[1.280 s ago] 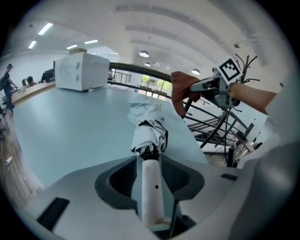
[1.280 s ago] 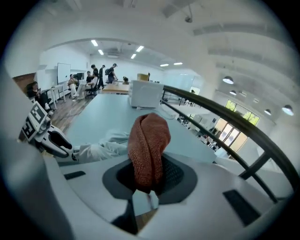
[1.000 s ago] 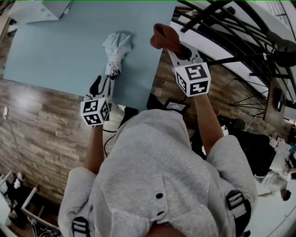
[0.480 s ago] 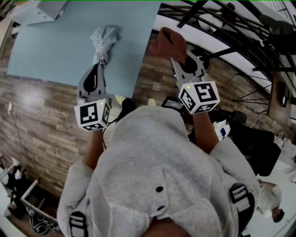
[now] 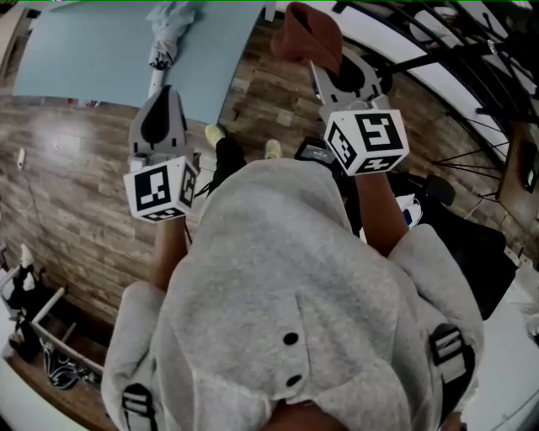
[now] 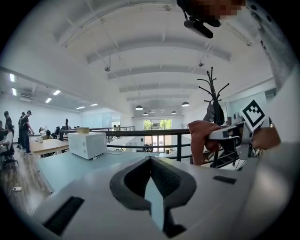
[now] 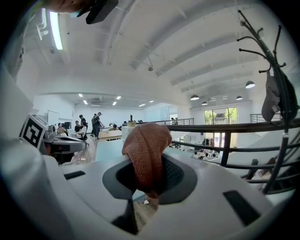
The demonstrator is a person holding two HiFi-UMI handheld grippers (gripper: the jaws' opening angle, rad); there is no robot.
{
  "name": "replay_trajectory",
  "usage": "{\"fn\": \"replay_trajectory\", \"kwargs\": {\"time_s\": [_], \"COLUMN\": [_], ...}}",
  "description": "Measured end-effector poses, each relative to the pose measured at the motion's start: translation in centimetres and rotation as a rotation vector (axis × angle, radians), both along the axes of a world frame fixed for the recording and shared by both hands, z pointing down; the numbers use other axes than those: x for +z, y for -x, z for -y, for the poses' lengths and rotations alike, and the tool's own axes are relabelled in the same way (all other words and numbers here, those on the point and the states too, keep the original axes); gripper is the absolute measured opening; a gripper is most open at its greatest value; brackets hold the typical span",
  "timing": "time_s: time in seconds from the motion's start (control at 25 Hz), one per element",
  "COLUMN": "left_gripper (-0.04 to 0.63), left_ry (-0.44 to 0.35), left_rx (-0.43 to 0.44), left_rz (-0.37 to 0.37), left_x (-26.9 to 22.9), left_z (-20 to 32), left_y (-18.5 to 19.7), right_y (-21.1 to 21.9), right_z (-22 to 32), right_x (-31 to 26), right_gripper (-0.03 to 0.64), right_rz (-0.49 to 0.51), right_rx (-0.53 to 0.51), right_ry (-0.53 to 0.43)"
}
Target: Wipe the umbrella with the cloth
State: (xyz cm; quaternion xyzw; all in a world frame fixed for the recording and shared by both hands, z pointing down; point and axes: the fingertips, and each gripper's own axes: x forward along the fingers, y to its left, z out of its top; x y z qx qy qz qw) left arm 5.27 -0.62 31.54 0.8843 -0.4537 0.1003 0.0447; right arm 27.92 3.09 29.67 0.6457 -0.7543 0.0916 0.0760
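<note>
A folded pale blue umbrella lies on the light blue table, its white handle end reaching past the front edge. My left gripper is shut on that end. In the left gripper view the jaws meet on a thin pale strip, and the rest of the umbrella is hidden below. My right gripper is shut on a reddish-brown cloth that bunches up over the jaws. It hangs in the air to the right of the table. The cloth also shows in the left gripper view.
A white box-shaped appliance stands on the table's far part. A black railing runs behind the table, and a black coat rack stands at the right. Wood floor lies under my arms. People stand at distant desks.
My left gripper, open beside the umbrella's end a second ago, has shut on it and risen. Both grippers drew back from the table, which slid toward the top of the head view.
</note>
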Motion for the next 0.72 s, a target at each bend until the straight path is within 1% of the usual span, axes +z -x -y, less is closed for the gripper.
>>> {"fn": "replay_trajectory", "kwargs": {"time_s": [0.32,0.48,0.72], "left_gripper": [0.015,0.015,0.015], "left_ry": [-0.009,-0.01,-0.015], "left_rx": [0.001,0.015,0.026], "left_rz": [0.002,0.002,-0.003], "left_x": [-0.1,0.0,-0.2], "left_z": [-0.2,-0.1,-0.3], "left_y": [-1.4,-2.2,-2.6], "right_y": [-0.5,-1.3,-1.7], "right_z": [0.0,-0.1,-0.6], "right_x": [0.5,0.8,0.9], "right_gripper": [0.075,0.075,0.075], "right_rz": [0.0,0.004,0.014], "right_rx": [-0.016,-0.007,0.002], "right_ry": [-0.009,-0.002,-0.001]}}
